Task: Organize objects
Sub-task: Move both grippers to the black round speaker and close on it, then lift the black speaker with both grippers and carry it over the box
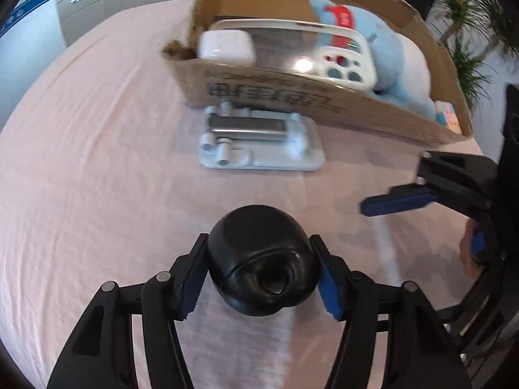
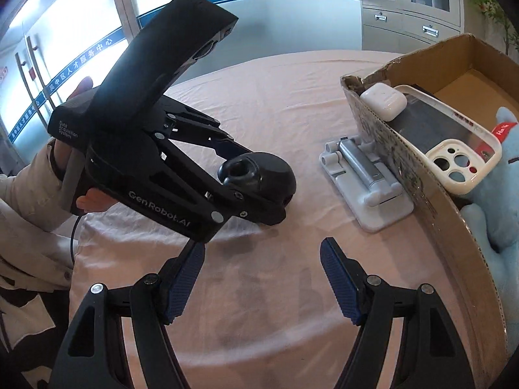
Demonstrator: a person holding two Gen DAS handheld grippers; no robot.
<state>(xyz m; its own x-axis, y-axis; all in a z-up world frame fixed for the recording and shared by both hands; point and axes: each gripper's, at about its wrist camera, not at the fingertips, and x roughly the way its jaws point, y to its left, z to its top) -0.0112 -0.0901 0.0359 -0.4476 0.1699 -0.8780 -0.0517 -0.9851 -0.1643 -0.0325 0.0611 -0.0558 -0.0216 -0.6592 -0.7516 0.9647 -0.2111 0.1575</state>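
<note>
Pink tablecloth (image 1: 97, 129) covers the table, and on it, between your left gripper (image 1: 259, 275) fingers, sits a rounded black object (image 1: 259, 259) with a hollow opening facing the camera; what it is cannot be told. The blue pads stand right at its two sides, the left one touching or nearly so, the right one just beside it, so whether you have a firm hold cannot be told.

Your right gripper (image 2: 262, 278) hangs open and empty over bare cloth on the near side, to the right of the black object.

Beyond the black object, on the far side, a grey moulded tray (image 1: 259, 142) holding a silver bar lies with its long axis running left to right, touching or just beside the near wall of a cardboard box (image 1: 324, 110). The box is the likely destination, so the coming move runs away from you, over the tray.

Inside the box are a white earbud case (image 1: 227, 47), a clear phone case (image 1: 292, 52) with a white rim, and a blue plush toy (image 1: 395, 61).

Writing: "GenRobot.AI" and "Data Acquisition System" on the left gripper's body; a blue wall band reads "吴中区人才服务中心".
</note>
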